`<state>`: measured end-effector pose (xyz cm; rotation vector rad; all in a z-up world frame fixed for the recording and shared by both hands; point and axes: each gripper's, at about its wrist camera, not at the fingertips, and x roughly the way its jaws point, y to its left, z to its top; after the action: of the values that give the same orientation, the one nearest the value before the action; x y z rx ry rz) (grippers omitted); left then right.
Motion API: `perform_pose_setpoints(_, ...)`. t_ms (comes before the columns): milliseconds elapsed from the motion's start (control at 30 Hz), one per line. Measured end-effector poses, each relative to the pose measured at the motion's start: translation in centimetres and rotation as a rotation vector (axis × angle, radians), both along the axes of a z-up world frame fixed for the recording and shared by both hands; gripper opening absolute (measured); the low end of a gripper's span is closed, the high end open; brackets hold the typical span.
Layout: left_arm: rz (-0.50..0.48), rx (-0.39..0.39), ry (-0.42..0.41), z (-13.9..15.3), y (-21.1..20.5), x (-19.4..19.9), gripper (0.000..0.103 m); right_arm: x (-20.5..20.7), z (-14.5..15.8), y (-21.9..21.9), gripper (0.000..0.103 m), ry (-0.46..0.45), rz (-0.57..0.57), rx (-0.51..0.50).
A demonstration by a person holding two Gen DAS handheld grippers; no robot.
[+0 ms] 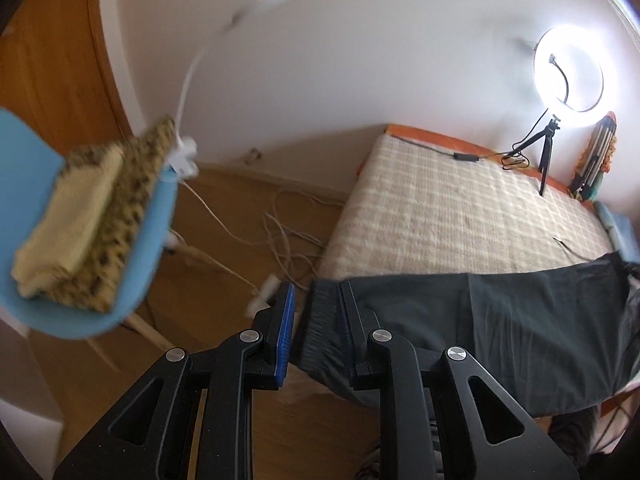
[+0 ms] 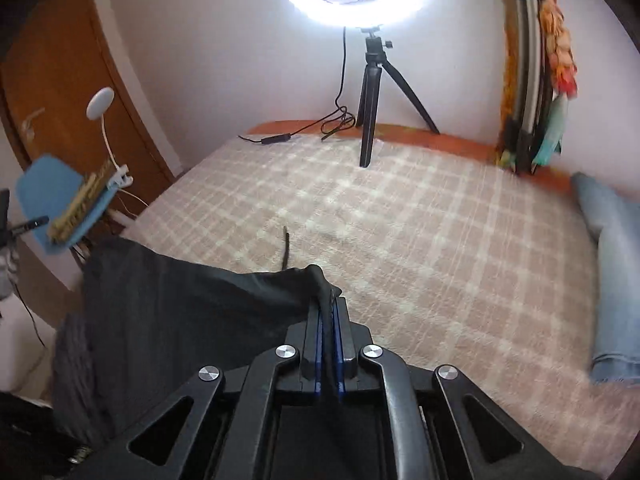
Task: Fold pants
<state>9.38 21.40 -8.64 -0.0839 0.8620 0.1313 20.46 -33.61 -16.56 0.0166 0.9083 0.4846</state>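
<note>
The right gripper (image 2: 329, 308) is pinching the dark pants' (image 2: 192, 300) edge at the bed's (image 2: 400, 220) near left; the left gripper (image 1: 316, 300) is clamping their ribbed cuff at the bed's left edge.

Left gripper (image 1: 316, 308) angled downward, its 2 jaws slightly apart with dark ribbed fabric between them; right gripper (image 2: 329, 308) angled downward, jaws clamped on dark fabric.
</note>
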Motion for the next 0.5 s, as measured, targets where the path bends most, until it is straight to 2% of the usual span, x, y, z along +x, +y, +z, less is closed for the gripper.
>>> perform_pose_setpoints(100, -0.013, -0.068, 0.037, -1.8, -0.4, 0.6, 0.019, 1.0, -2.3, 0.8, 0.003, 0.037, -0.017, -0.108)
perform_pose_setpoints(133, -0.013, -0.090, 0.044, -2.2, -0.3, 0.6, 0.019, 1.1, -2.8, 0.9, 0.007, 0.056, -0.014, -0.119)
perform_pose_setpoints(167, -0.010, -0.115, 0.049, -2.7, -0.4, 0.5, 0.024, 1.4, -3.5, 1.2, 0.009, 0.084, -0.015, -0.139)
perform_pose_setpoints(200, -0.008, -0.131, 0.048, -2.9, -0.3, 0.5, 0.034, 1.5, -3.8, 1.4, 0.015, 0.094, -0.023, -0.167)
perform_pose_setpoints(233, -0.004, -0.146, 0.045, -3.1, -0.2, 0.3, 0.038, 1.5, -3.9, 1.4, 0.033, 0.098, -0.027, -0.196)
perform_pose_setpoints(267, 0.001, -0.167, 0.043, -3.4, 0.1, 0.0, 0.043, 1.3, -3.7, 1.2, 0.040, 0.091, -0.037, -0.207)
perform_pose_setpoints(333, 0.018, -0.204, 0.041, -3.8, 0.8, -0.3, 0.046, 0.5, -2.6, 0.6, 0.042, 0.069, -0.058, -0.179)
perform_pose_setpoints(400, 0.058, -0.287, 0.038, -4.6, 2.1, -0.5, 0.052, 0.0, -1.6, 0.3, 0.043, 0.055, -0.066, -0.152)
perform_pose_setpoints(467, 0.102, -0.387, 0.037, -5.9, 3.5, -0.6, 0.052, -0.9, -0.5, 0.4, 0.047, 0.037, -0.075, -0.134)
perform_pose_setpoints(500, 0.120, -0.422, 0.040, -6.6, 4.0, -0.6, 0.052, -1.4, 0.1, 0.4, 0.052, 0.028, -0.077, -0.124)
